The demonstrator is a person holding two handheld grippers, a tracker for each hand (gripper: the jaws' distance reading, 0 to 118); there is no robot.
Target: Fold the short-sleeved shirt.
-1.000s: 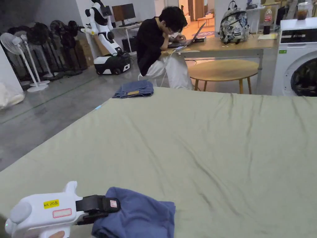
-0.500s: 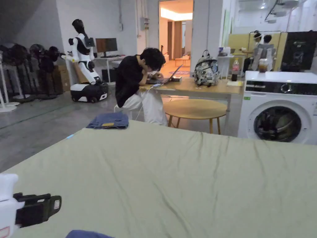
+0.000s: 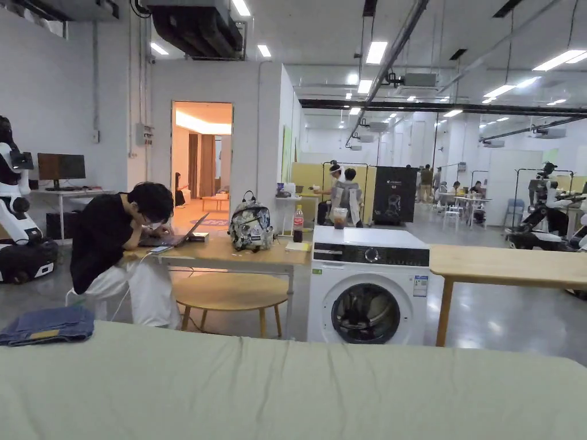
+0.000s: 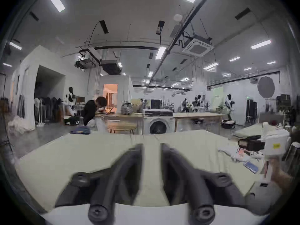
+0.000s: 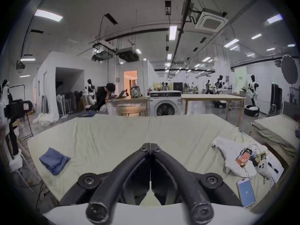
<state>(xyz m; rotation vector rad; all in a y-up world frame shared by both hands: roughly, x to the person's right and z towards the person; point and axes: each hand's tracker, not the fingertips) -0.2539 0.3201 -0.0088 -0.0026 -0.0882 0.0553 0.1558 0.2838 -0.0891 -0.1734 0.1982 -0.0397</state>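
Shirt (image 5: pixel 54 160), blue and folded, lies on the green sheet (image 5: pixel 113 139) at lower left of our right gripper view. Our right gripper (image 5: pixel 150 147) is clenched on nothing; our left gripper (image 4: pixel 151 147) is parted, empty.

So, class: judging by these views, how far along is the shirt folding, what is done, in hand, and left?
Done, it seems: the blue shirt lies as a compact folded bundle on the green sheet.

In hand: nothing. The left gripper is open with only sheet between its jaws; the right gripper is shut on nothing.

Left: probably nothing, beyond perhaps neatening the bundle.
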